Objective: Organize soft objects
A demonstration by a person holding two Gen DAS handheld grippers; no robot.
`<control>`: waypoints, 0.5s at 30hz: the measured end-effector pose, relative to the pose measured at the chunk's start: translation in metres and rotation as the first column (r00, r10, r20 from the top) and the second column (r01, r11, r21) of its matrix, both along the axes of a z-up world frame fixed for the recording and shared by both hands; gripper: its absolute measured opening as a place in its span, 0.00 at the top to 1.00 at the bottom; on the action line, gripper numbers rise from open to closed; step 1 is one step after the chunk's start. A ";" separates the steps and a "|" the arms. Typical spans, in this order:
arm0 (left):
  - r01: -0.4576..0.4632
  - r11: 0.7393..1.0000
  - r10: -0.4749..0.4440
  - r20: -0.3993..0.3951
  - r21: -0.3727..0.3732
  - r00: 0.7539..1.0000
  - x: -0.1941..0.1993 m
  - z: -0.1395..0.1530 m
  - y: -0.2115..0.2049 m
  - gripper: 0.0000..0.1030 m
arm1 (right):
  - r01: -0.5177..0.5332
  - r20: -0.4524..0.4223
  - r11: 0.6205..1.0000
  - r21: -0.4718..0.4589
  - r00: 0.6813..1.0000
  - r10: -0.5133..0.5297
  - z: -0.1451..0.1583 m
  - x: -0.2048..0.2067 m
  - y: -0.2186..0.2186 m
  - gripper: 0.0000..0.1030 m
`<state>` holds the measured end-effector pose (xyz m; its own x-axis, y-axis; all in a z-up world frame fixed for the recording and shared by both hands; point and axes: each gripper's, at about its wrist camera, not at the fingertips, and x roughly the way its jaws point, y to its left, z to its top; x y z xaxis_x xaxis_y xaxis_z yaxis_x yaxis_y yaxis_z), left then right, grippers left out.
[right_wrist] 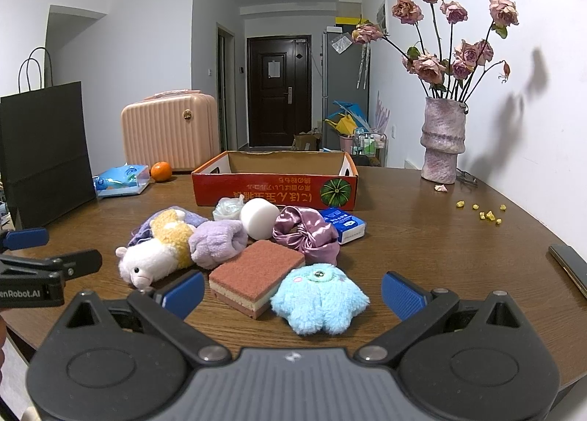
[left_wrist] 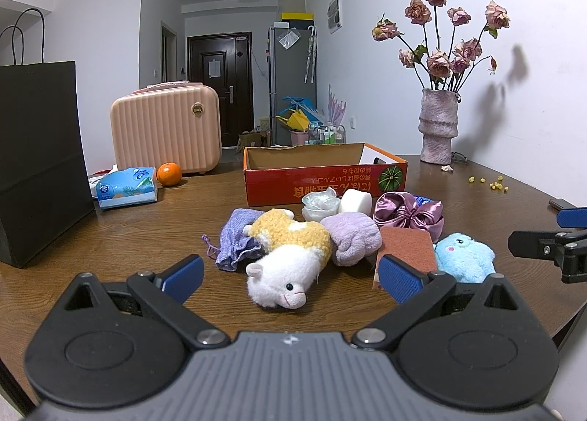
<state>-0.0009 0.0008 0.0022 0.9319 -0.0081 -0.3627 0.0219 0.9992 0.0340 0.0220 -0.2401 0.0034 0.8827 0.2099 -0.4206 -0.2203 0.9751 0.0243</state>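
Soft toys heaped mid-bench, both jaws wide and holding nothing.

The pile, alpaca plush [left_wrist: 282, 274] to blue plush [right_wrist: 319, 298], lies just before the red box [right_wrist: 275, 186]. Left gripper [left_wrist: 290, 276] and right gripper [right_wrist: 291, 289] hover near the bench [right_wrist: 458, 256] front edge; bare wood lies right of the pile.

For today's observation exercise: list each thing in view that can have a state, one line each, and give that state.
cardboard box: open-topped, upright, no contents visible
left gripper: open, holding nothing
right gripper: open, holding nothing
alpaca plush: lying on its side
sponge: lying flat, scouring side up
pink suitcase: closed, upright
vase: upright, holding wilted roses
front door: closed
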 end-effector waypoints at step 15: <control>0.001 1.000 -0.001 0.000 -0.001 1.000 0.000 0.000 0.000 0.00 | -0.001 0.000 1.000 -0.002 1.000 0.001 -0.001 0.000 0.000 0.00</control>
